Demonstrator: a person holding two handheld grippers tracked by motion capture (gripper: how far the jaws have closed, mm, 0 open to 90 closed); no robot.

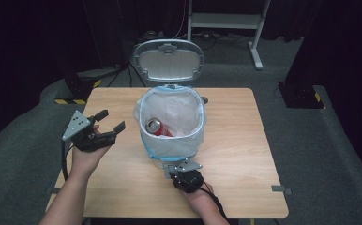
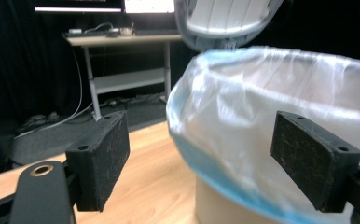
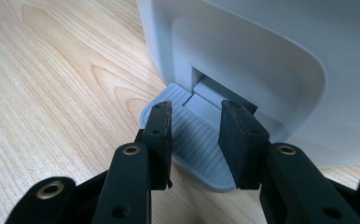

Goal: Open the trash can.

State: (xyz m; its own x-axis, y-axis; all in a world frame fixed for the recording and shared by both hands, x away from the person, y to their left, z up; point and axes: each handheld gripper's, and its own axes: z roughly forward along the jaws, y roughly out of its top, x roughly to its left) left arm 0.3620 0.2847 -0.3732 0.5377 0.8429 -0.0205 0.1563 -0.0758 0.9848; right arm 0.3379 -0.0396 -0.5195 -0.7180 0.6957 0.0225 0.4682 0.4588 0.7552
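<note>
A white pedal bin (image 1: 169, 145) lined with a clear blue-edged bag stands mid-table, its lid (image 1: 169, 60) tipped up and back. A red drink can (image 1: 154, 126) lies inside the bag. My left gripper (image 1: 111, 119) hovers left of the bin, open and empty. In the left gripper view its jaws (image 2: 206, 156) frame the bag's rim (image 2: 271, 88). My right gripper (image 1: 183, 168) sits at the bin's near foot. Its jaws (image 3: 197, 116) stand a little apart, tips down on the ribbed grey pedal (image 3: 201, 158), with nothing between the pads.
The wooden table (image 1: 235, 154) has bare room to the right of the bin and in front of it. On the dark floor beyond stand a white desk frame (image 1: 226, 21) and black equipment (image 1: 83, 82). A desk (image 2: 122, 39) with cables is behind the bin.
</note>
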